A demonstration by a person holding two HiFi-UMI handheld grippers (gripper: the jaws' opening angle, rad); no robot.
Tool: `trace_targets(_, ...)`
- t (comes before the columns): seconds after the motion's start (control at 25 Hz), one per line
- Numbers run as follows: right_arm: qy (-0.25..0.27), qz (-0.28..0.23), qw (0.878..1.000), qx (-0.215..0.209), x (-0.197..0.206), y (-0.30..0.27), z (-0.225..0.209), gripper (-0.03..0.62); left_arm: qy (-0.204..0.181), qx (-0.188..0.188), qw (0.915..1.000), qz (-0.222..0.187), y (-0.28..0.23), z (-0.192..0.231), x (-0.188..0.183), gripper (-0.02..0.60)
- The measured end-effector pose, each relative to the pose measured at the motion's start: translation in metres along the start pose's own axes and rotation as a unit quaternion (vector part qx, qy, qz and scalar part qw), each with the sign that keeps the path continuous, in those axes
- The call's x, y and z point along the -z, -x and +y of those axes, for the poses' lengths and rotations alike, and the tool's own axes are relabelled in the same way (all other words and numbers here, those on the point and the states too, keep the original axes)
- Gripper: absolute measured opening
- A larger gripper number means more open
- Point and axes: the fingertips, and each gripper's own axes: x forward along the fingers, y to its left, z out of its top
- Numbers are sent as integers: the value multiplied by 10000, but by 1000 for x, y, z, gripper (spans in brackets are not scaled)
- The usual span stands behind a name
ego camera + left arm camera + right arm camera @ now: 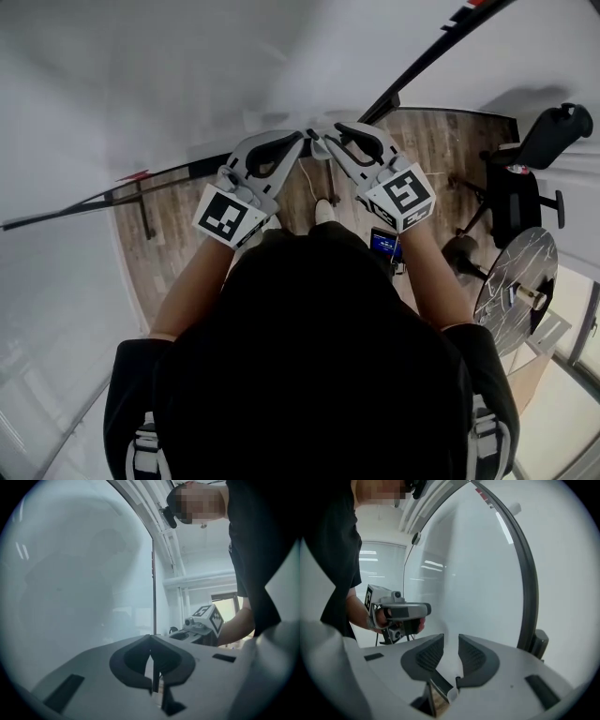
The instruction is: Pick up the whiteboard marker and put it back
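Observation:
No whiteboard marker shows in any view. Both grippers are raised side by side in front of the whiteboard (187,66), tips close together. My left gripper (302,141) has its jaws together at the tips (151,639) with nothing seen between them, and it faces the white board (70,583) near its dark edge strip (153,588). My right gripper (325,141) is open, with an empty gap between its ribbed pads (451,641), in front of the board (478,573) and its dark frame (529,597). Each gripper shows in the other's view (204,623) (396,611).
Below lies a wooden floor (178,225) with the board's stand. A black office chair (534,159) and a round marble-top table (516,281) stand at the right. A small dark device with a blue screen (384,246) lies by the person's feet.

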Motion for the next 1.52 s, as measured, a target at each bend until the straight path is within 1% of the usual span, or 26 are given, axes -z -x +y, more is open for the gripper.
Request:
trace_targets(0.2, 11, -382, 9992, 77, -30, 24, 3, 92, -23, 112, 9999, -41, -7, -9, -5, 3)
trace_targets(0.36, -5, -567, 9983, 147, -39, 35, 6, 79, -36, 152, 9999, -56, -9, -12, -5, 3)
trace_targets(0.6, -132, -718, 9968, 316, -36, 47, 0, 34, -30, 208, 9998, 17, -16, -18, -4, 3)
trace_targets(0.76, -170, -835, 9953, 470, -36, 52, -2, 4, -22, 256, 9997, -30, -16, -22, -4, 3)
trace_targets(1.04, -176, -900, 9946, 490, -36, 52, 5, 1, -4, 238, 9997, -21, -15, -23, -4, 3)
trace_targets(1.52, -299, -958, 9939, 463, -36, 51, 1, 1, 5, 226, 9997, 42, -15, -20, 0, 3)
